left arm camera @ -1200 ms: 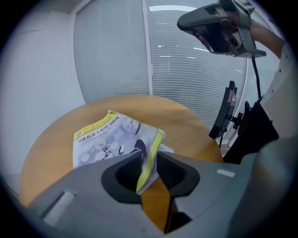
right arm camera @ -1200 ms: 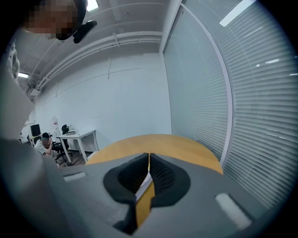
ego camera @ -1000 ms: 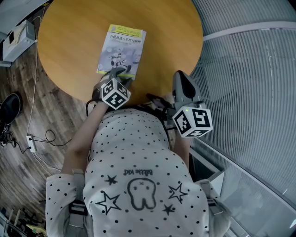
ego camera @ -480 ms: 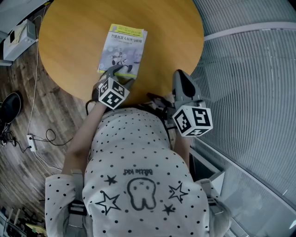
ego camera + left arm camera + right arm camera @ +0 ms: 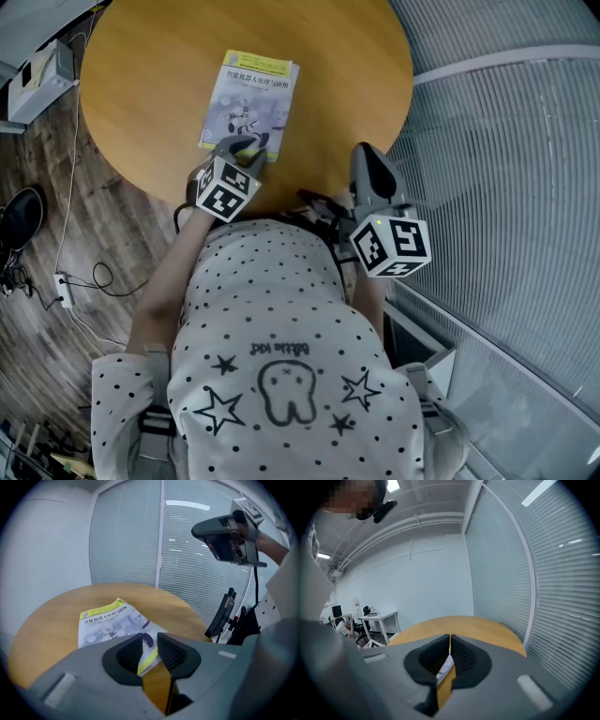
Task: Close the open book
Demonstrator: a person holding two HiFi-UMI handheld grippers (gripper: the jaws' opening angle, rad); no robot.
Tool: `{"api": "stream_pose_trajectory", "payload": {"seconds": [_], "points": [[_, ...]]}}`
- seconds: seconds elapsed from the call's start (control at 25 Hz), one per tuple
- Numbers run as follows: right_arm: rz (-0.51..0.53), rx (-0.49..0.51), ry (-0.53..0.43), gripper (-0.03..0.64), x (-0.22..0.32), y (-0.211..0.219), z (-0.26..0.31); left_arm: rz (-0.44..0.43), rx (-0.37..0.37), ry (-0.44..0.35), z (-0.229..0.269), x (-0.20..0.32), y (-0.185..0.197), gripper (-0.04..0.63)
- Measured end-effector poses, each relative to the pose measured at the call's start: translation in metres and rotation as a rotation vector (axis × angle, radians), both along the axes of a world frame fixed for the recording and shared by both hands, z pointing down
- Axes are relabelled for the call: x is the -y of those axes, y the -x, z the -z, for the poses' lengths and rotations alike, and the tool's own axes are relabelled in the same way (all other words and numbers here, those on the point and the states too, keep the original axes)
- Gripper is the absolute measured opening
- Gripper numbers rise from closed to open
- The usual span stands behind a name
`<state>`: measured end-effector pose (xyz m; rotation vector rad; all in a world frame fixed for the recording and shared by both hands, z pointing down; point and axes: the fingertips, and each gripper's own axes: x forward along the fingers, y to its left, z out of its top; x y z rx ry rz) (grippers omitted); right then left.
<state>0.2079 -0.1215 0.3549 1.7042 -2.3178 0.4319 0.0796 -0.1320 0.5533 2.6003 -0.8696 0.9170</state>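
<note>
Book (image 5: 248,98) lies just ahead of L tool (image 5: 150,639), long axis away; jaws just closing, gap left, its corner betw, ungripped; R tool (image 5: 450,641) jaws together, farther

book (image 5: 112,620) cover: 智能机器人原理与应用 | shirt (image 5: 281,349) print: "little kid"

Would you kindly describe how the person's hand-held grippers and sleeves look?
The left hand-held gripper and the right hand-held gripper are grey with black ribbed pads. Each carries a white cube with black square markers. The top is white with black dots and stars.
</note>
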Motion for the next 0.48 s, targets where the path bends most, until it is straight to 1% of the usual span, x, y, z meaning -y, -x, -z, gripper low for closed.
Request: {"api": "stream_pose_trajectory", "payload": {"seconds": [0.08, 0.2, 0.28, 0.36, 0.48], "points": [[-0.001, 0.001, -0.001, 0.011, 0.0, -0.001, 0.0, 0.015, -0.007, -0.009, 0.005, 0.002, 0.001, 0.076], [-0.004, 0.003, -0.006, 0.011, -0.002, -0.002, 0.001, 0.033, -0.013, -0.025, 0.012, 0.005, 0.004, 0.032], [-0.006, 0.003, -0.008, 0.011, -0.004, -0.003, 0.001, 0.05, -0.02, -0.029, 0.016, 0.006, 0.006, 0.014], [-0.007, 0.003, -0.01, 0.011, -0.006, -0.003, 0.0, 0.074, -0.038, -0.033, 0.023, 0.009, 0.009, 0.011], [-0.008, 0.005, -0.012, 0.011, -0.009, -0.004, 0.002, 0.121, -0.081, -0.079, 0.044, 0.017, 0.014, 0.011]]}}
